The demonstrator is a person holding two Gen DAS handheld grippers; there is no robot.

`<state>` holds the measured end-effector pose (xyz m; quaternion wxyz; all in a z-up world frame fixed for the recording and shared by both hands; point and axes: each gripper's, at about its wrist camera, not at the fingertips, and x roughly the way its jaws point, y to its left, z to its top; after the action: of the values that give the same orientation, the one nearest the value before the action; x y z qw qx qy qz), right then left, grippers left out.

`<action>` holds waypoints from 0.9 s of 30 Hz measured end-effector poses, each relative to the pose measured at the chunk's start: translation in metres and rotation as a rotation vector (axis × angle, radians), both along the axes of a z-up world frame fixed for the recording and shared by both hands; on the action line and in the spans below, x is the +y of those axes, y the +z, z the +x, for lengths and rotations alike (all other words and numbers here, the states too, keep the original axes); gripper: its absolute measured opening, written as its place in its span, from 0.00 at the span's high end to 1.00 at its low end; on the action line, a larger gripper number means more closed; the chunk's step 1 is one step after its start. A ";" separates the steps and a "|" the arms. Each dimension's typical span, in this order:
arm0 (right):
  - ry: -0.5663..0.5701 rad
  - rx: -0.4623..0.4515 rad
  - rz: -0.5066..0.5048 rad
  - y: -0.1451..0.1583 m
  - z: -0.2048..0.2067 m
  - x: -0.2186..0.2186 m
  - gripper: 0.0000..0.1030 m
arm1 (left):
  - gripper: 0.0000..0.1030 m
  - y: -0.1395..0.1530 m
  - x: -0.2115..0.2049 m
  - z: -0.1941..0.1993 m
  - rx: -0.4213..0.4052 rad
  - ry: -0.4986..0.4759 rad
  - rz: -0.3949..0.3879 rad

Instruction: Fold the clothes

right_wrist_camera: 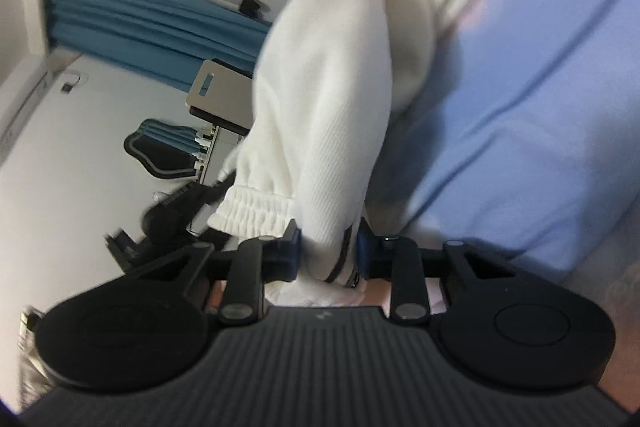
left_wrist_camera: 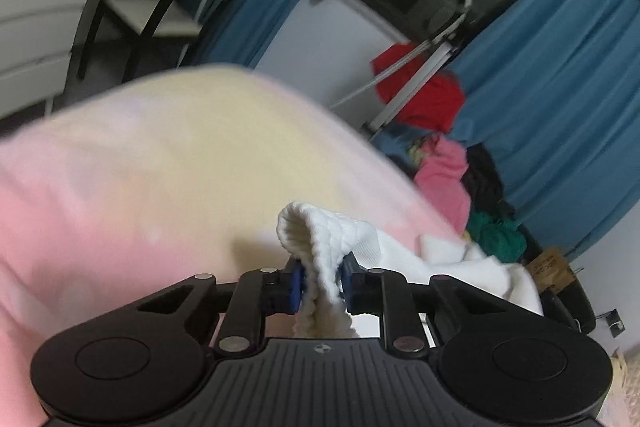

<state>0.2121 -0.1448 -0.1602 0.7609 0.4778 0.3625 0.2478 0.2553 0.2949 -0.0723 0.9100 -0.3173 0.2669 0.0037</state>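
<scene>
My left gripper (left_wrist_camera: 320, 283) is shut on a thick ribbed edge of a white garment (left_wrist_camera: 320, 239), which trails off to the right over a pink and cream surface (left_wrist_camera: 140, 167). My right gripper (right_wrist_camera: 328, 255) is shut on another part of the white garment (right_wrist_camera: 328, 87), close to an elastic cuff (right_wrist_camera: 256, 211). The garment hangs stretched away from the right gripper, above a light blue surface (right_wrist_camera: 520, 107). Both views are blurred.
A heap of clothes lies at the right of the left wrist view: a red one (left_wrist_camera: 424, 91), a pink one (left_wrist_camera: 444, 179), a green one (left_wrist_camera: 496, 235). Blue curtains (left_wrist_camera: 560, 87) hang behind. The right wrist view shows a grey floor (right_wrist_camera: 80, 167) and a dark chair (right_wrist_camera: 160, 155).
</scene>
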 end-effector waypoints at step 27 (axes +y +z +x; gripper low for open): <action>0.396 -0.112 -0.075 -0.049 0.108 0.182 0.70 | 0.72 0.027 0.210 0.120 0.205 0.146 0.270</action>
<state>0.3205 0.0371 -0.2097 0.7335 0.3542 0.4153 0.4051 0.3751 0.5047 -0.0454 0.9096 -0.2088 0.3316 0.1381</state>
